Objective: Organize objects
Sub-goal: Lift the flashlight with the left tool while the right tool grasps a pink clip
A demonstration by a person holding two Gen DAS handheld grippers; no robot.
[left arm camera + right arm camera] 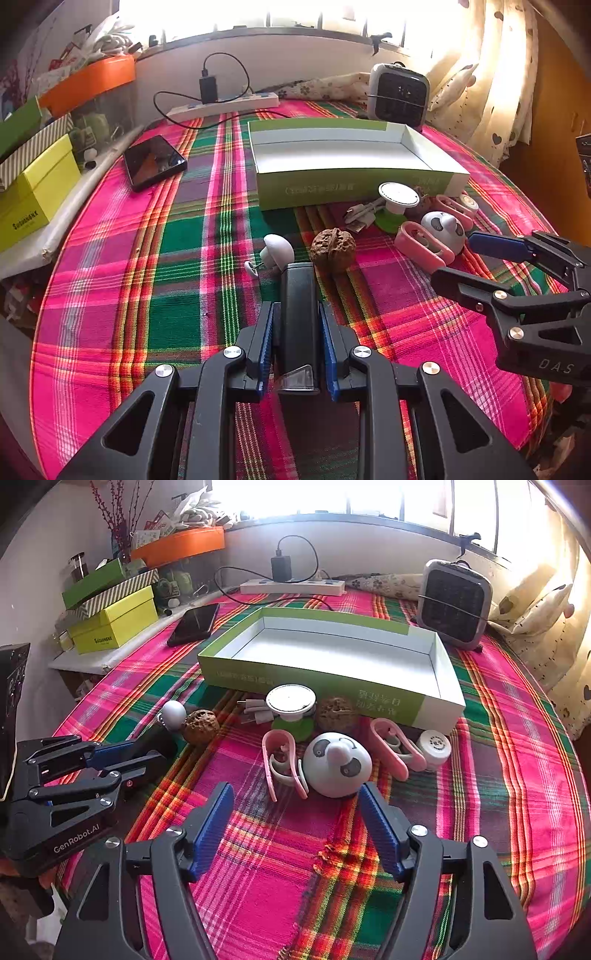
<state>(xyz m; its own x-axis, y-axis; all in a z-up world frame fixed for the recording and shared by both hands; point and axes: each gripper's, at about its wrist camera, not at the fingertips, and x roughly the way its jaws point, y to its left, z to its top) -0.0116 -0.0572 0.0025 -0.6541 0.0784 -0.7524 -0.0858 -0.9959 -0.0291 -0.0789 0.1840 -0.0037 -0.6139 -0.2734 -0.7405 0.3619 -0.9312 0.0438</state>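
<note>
Two tongs work here: our left tongs [297,325] are clenched on a black bar [298,314]; our right tongs [297,827], released, have the panda [338,764] just ahead, toward the right finger, its nose pointing back at us, before the box [441,672].

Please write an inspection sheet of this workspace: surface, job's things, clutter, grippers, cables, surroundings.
Surface: plaid cloth, pink and green.
Job's things: green box open and empty; in front of it the panda toy, pink clips, two walnuts, a small white disc stand.
Clutter: phone, stacked boxes at the left.
Grippers: left gripper shut on a black bar; right gripper open, nothing held, just short of the panda toy.
Cables: charger cable and power strip behind the box.
Surroundings: window, curtain, small heater.
</note>
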